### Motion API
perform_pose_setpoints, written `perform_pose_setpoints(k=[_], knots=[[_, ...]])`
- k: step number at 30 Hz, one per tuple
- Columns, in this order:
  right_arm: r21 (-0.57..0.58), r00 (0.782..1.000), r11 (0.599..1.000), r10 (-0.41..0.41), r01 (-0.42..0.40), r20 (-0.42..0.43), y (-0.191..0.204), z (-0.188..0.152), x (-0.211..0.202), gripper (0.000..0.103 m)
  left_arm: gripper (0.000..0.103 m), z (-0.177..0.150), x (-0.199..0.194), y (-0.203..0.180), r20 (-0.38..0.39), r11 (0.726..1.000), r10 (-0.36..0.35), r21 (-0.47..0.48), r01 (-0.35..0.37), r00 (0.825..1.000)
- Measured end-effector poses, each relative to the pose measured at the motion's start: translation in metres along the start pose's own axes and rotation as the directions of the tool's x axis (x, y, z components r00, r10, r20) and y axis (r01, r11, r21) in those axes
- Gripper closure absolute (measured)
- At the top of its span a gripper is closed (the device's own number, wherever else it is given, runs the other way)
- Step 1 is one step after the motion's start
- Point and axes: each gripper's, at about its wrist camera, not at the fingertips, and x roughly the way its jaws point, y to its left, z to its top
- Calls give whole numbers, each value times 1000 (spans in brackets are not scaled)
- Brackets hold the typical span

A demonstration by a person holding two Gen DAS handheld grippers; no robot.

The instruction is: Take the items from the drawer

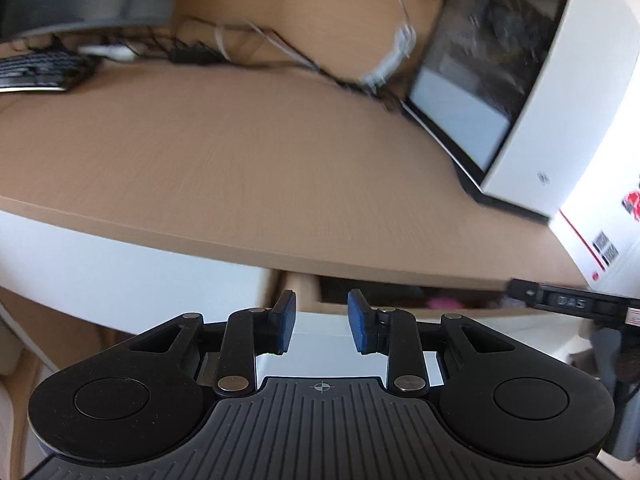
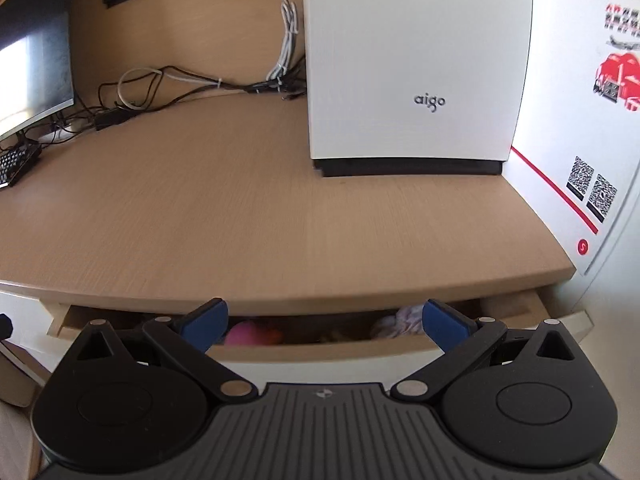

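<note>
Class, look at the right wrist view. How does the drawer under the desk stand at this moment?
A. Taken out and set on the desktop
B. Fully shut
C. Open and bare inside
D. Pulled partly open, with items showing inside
D: the drawer is pulled out a little below the desk edge, and a pink item and pale crumpled cloth show in the gap.

The desk [image 2: 240, 200] is pale wood-grain laminate, matt and smooth. The computer case [image 2: 416, 60] has a smooth white satin front and a glossy dark side panel [image 1: 480, 52]. The drawer [image 2: 320, 350] front looks like the same pale wood. Inside lie crumpled cloth [image 2: 396, 320] and something pink [image 2: 244, 332], seemingly soft. The pads [image 2: 204, 324] are matt blue rubber on black plastic arms with metal rivets.
</note>
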Motion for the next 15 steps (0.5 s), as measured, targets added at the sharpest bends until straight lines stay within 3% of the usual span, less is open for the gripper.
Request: perform_pose_setpoints(k=[7, 11, 15], knots=[[-24, 1000, 1000, -16, 16, -13, -27, 0, 9, 0, 72, 19, 51, -72, -110, 994, 48, 100, -37, 993], [-1, 998, 1000, -5, 5, -64, -41, -1, 25, 0, 72, 19, 74, -90, -166, 989, 68, 139, -45, 984], [-55, 997, 998, -18, 14, -71, -40, -4, 33, 0, 72, 17, 92, -99, -204, 987, 65, 160, -32, 977]])
